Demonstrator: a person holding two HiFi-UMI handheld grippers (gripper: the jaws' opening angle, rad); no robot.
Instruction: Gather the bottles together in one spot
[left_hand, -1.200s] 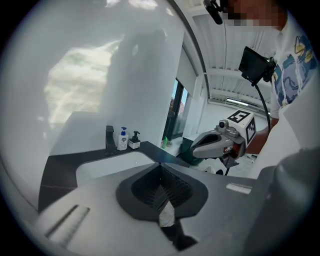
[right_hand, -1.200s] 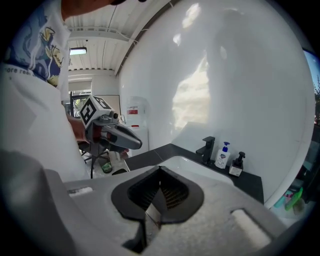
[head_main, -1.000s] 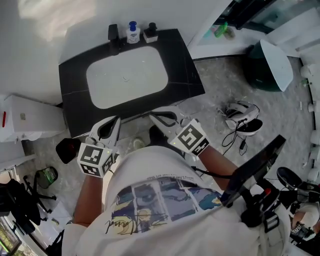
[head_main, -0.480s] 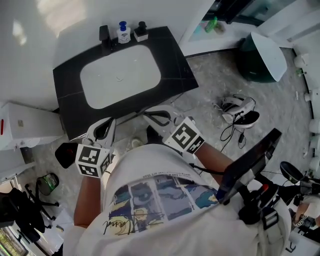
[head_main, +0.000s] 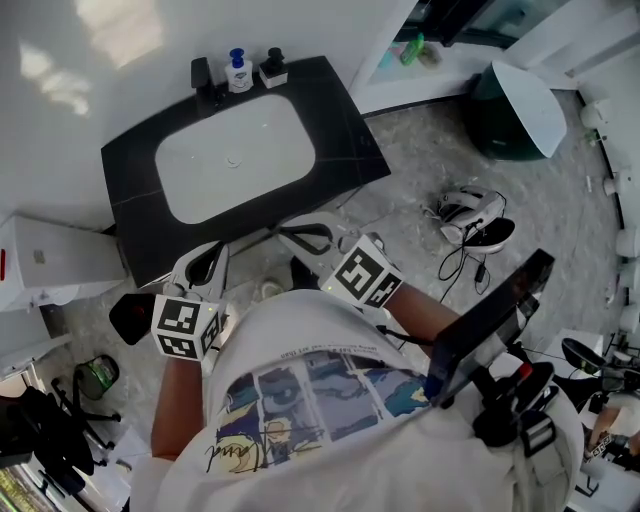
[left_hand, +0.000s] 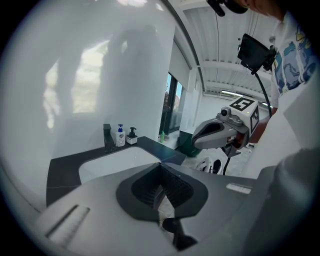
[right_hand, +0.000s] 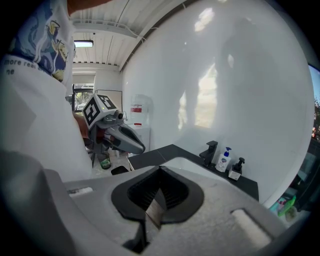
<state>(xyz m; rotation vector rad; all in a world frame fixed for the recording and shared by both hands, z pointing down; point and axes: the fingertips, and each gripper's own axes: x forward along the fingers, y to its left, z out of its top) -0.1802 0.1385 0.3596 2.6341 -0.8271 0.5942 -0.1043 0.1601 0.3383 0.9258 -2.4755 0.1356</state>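
Close to the person's shirt (head_main: 320, 400), the left gripper (head_main: 212, 250) and right gripper (head_main: 290, 233) hover just short of the counter's (head_main: 345, 140) front edge. Each has its jaws pressed together on nothing. Beyond the basin (head_main: 235, 160), at the counter's back rim, a white bottle (head_main: 238, 72) and a dark bottle (head_main: 272, 68) stand just beside each other, right of the tap (head_main: 202, 75).
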